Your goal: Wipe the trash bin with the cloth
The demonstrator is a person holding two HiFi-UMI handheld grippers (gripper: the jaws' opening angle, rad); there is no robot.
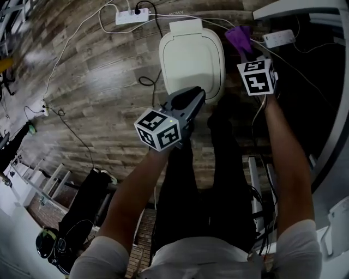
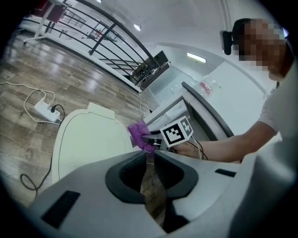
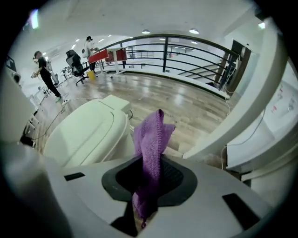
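A white trash bin (image 1: 191,60) with its lid down stands on the wooden floor ahead of me; it also shows as the bin (image 2: 88,139) and the bin (image 3: 88,132) in the two gripper views. My right gripper (image 1: 248,54) hangs just right of the bin's top edge, shut on a purple cloth (image 1: 239,37). The cloth (image 3: 151,139) stands up out of that right gripper (image 3: 151,174). My left gripper (image 1: 193,98) hovers over the bin's near edge. The left gripper (image 2: 150,160) holds nothing, its jaws down to a narrow slit. The cloth (image 2: 138,134) shows beyond it.
A power strip (image 1: 132,16) and cables lie on the floor behind the bin, with another strip (image 1: 279,38) to the right. A white curved desk (image 1: 330,141) runs along the right side. A railing (image 3: 186,56) and distant people (image 3: 46,74) are far off.
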